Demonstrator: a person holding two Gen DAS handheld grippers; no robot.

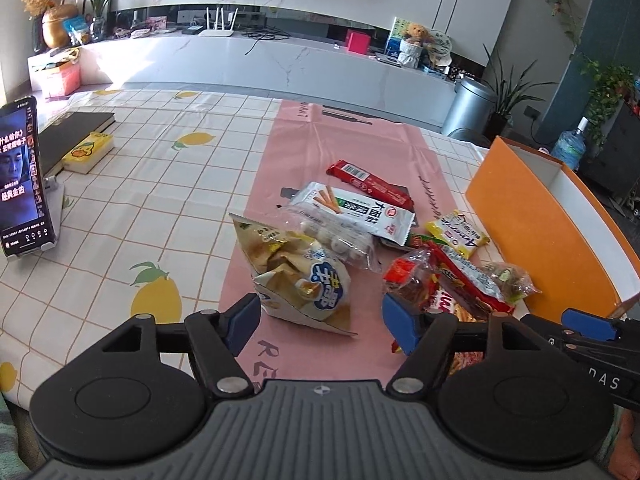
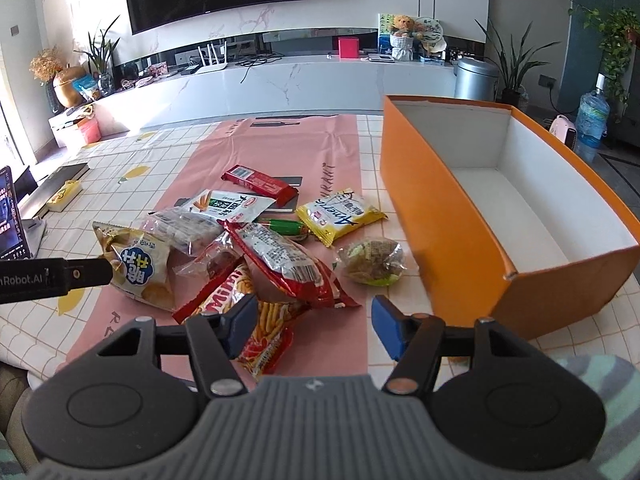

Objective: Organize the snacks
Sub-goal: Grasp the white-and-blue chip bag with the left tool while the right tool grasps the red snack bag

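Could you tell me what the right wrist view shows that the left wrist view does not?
Only the right wrist view shows the white inside of the orange box, with nothing in it, and the stick-snack bag in full. Only the left wrist view shows the whole phone on its stand, screen lit. Both share the snack pile on the pink mat, including the chip bag and yellow packet, and both grippers open: left gripper, right gripper.
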